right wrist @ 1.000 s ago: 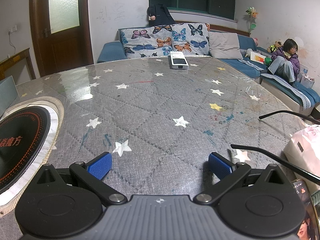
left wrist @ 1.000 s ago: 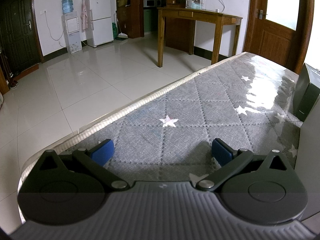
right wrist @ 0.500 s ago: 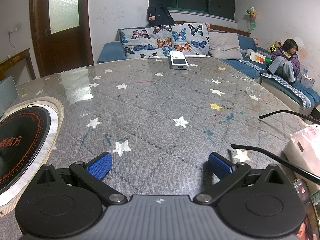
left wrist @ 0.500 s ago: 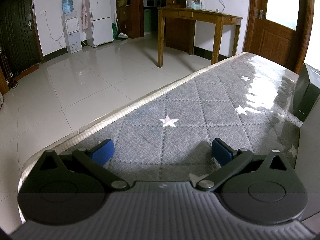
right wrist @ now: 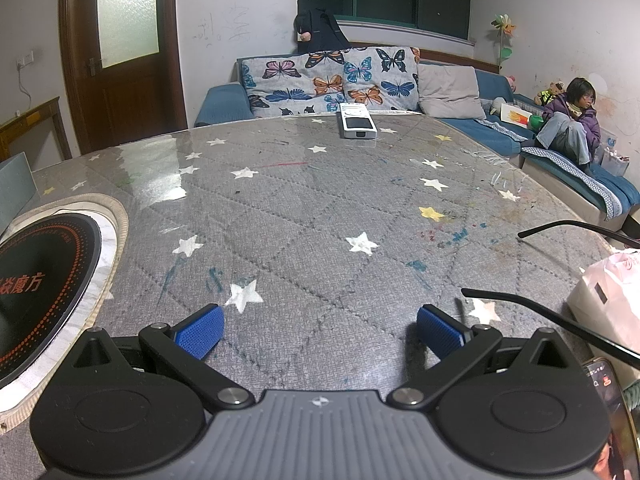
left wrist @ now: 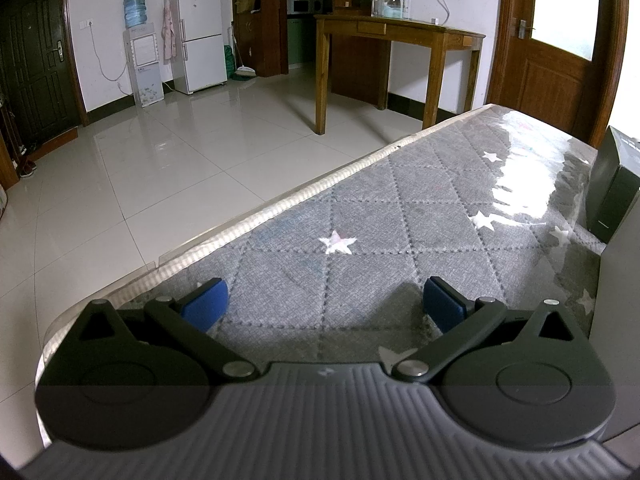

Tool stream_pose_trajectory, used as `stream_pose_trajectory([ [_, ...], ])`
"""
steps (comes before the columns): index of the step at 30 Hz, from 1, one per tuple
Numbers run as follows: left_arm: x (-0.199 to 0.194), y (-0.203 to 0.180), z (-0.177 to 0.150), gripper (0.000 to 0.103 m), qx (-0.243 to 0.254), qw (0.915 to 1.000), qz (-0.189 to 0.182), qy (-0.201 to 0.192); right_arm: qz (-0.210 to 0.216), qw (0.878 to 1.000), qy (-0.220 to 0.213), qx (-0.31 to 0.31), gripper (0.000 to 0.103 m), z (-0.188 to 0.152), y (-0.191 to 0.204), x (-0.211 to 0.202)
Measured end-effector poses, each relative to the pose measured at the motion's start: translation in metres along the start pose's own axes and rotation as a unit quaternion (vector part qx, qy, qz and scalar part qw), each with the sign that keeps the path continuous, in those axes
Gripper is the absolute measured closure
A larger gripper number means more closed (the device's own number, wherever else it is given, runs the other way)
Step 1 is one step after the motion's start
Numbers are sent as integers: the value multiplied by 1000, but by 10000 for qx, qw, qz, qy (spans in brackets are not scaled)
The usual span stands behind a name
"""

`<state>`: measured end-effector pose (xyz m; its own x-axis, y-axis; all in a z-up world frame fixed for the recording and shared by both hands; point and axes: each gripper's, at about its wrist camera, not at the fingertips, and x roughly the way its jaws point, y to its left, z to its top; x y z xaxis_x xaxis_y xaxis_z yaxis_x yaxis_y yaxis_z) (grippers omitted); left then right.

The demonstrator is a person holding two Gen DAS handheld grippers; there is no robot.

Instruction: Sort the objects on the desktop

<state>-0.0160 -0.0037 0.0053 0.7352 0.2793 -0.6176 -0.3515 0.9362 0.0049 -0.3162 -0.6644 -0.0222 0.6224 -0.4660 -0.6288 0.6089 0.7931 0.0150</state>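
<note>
The left gripper (left wrist: pixel 324 300) hovers spread and empty near the table's (left wrist: pixel 400 216) left edge, a black box (left wrist: pixel 612 188) at its right; the right gripper (right wrist: pixel 320 330) gapes empty too; a remote (right wrist: pixel 357 121) lies at the far edge; glasses (right wrist: pixel 560 320) and a phone (right wrist: pixel 612 408) sit by the right edge.

On your right-wrist view, the glasses (right wrist: pixel 560 324) show only two dark arms; their lenses run off the right edge. The pink-white bag (right wrist: pixel 612 288) beside them is cut there too, and the phone (right wrist: pixel 608 396) at the near right corner shows just a sliver. The round black disc (right wrist: pixel 40 292) is clipped at left. On your left-wrist view, the black box (left wrist: pixel 612 188) is cut by the right edge.
</note>
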Motion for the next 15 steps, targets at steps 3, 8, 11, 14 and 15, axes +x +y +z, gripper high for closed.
stream_pose_trajectory([
  [3, 0, 0, 0, 0, 0, 10000, 0, 0, 0, 10000, 0, 0, 0, 0, 0, 0],
  [8, 0, 0, 0, 0, 0, 10000, 0, 0, -1, 10000, 3, -2, 0, 0, 0, 0],
  [11, 0, 0, 0, 0, 0, 10000, 0, 0, -2, 10000, 6, -3, 0, 0, 0, -1],
  [14, 0, 0, 0, 0, 0, 10000, 0, 0, -2, 10000, 7, -2, 0, 1, 0, 0],
  [15, 0, 0, 0, 0, 0, 10000, 0, 0, -3, 10000, 7, -4, 0, 1, -1, 0],
])
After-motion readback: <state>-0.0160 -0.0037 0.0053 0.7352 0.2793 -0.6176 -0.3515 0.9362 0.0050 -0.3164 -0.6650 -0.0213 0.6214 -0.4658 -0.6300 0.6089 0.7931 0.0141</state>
